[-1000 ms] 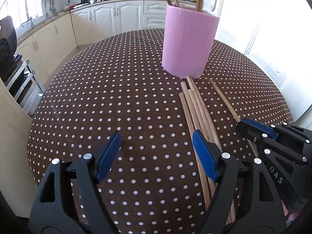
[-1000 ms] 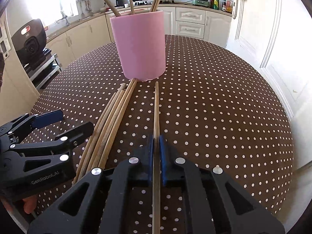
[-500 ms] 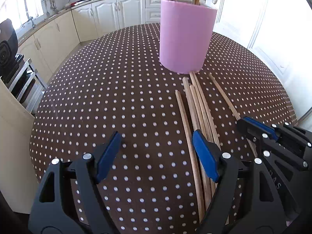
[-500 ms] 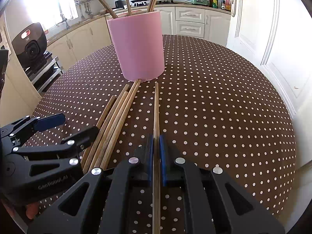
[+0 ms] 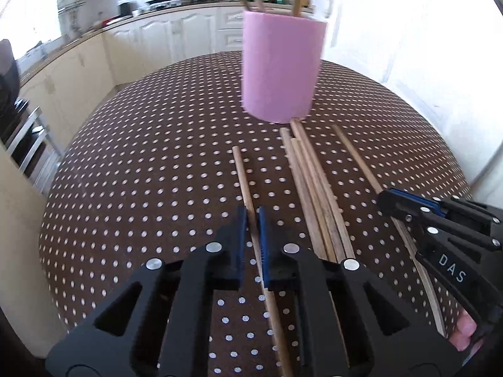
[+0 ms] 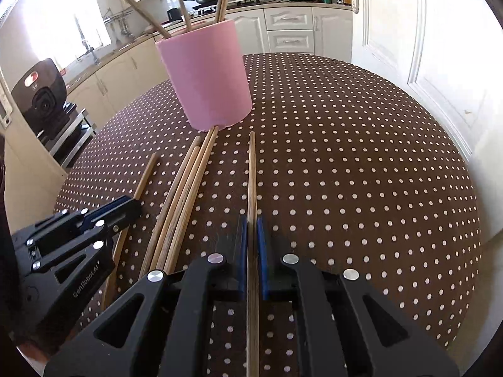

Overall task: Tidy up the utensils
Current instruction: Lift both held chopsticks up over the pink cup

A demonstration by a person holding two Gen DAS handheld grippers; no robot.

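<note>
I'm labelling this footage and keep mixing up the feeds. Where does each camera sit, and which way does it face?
Left wrist view: sits on the left claw, looks forward and down along its fingers at the chopstick it grips; the right claw and a fingertip show at the right.
Right wrist view: sits on the right claw, looks down its own gripped chopstick; the left claw shows at the left.
Both share: pink cup, loose chopstick bundle, dotted tablecloth.
</note>
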